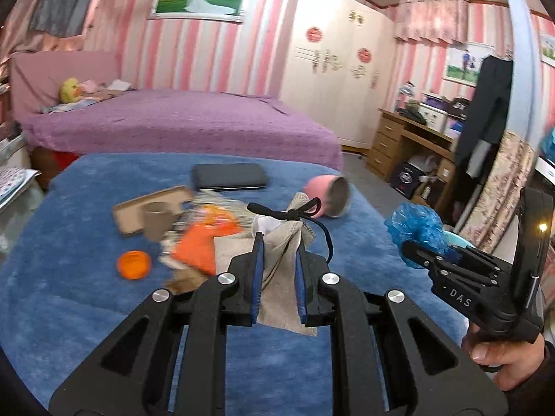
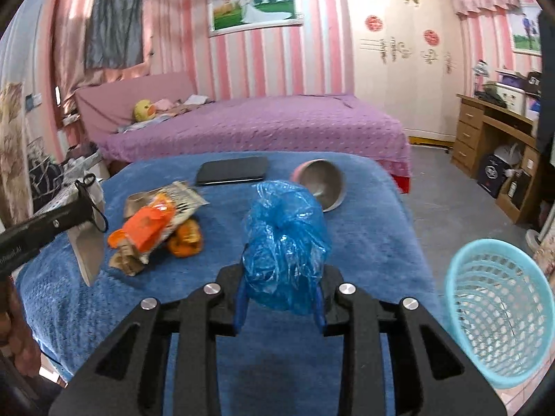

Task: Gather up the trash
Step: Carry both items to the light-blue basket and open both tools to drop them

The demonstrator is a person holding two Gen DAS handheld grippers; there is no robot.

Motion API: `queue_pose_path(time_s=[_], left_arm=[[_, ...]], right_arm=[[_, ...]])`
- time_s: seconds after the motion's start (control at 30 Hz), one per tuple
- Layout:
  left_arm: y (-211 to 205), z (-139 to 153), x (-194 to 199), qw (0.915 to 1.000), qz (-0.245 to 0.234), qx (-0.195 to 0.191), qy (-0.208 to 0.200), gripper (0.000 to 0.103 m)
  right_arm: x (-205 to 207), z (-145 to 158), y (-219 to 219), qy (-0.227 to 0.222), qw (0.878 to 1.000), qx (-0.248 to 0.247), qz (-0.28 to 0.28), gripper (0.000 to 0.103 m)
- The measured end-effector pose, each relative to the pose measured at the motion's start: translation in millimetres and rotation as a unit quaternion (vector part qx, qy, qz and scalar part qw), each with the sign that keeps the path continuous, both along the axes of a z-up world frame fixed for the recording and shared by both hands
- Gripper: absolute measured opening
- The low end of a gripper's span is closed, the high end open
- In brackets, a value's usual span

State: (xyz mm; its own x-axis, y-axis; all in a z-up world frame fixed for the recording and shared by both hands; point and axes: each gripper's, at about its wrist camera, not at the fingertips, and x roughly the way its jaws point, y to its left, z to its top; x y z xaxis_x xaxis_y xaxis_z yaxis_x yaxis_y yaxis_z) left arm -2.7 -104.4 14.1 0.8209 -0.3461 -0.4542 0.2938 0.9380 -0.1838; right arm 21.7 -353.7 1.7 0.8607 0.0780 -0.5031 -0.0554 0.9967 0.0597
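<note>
Two handheld grippers work over a table covered in a blue fleece blanket (image 2: 364, 228), in a bedroom with pink striped walls.

The right gripper (image 2: 281, 303) is clenched on a crumpled blue plastic bag (image 2: 286, 239), lifted clear of the blanket. A light blue mesh wastebasket (image 2: 499, 312) stands at about 4 o'clock from it, off the table's right edge, its mouth open toward the camera.

The left gripper (image 1: 279, 282) is clenched on a beige cloth pouch (image 1: 284, 253) with a black drawstring (image 1: 288, 209), also raised above the blanket. In the right wrist view this pouch hangs at 9 o'clock.

Loose trash lies on the blanket at 10 to 11 o'clock from the left gripper: an orange snack wrapper (image 1: 201, 242), an orange round lid (image 1: 133, 264), a flat piece of brown cardboard (image 1: 152, 208) and a cardboard tube (image 1: 158, 223). Further back, at 12 o'clock, lies a dark phone-like slab (image 1: 229, 176); a pink bowl (image 1: 327, 196) with a metal inside lies tipped on its side at 1 o'clock.

The step in hand appears to be carrying both held items to the basket. The next move likely calls for swinging the right gripper rightward until the bag is above the basket's mouth, then releasing; the pouch would follow. The light bag may cling to the fingers.
</note>
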Motion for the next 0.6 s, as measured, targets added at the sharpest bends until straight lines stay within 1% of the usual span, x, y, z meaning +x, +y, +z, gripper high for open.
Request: queue_pose_path(time_s=[0.13,0.27,0.43,0.6], left_arm=[[-41.2,0.3,1.6,0.9993,-0.036,-0.013,0.003,0.014],[-83.2,5.9,2.2,0.9979,-0.065,-0.007,0.0,0.014],[-124.3,14.9,7.6,0.9957,-0.091,0.013,-0.008,0.014],[-167.0,20.6,10.6,0.992,-0.126,0.007,-0.001,0.014]], right_arm=[[-7.2,3.8,-33.5,-0.007,1.0,-0.001,-0.025,0.03],[-13.7,5.1,-71.0,-0.011,0.998,-0.01,-0.06,0.03],[-20.4,7.4,-108.5,-0.018,0.994,-0.026,-0.104,0.03],[-25.9,6.1,-148.7,-0.018,0.988,-0.028,-0.15,0.03]])
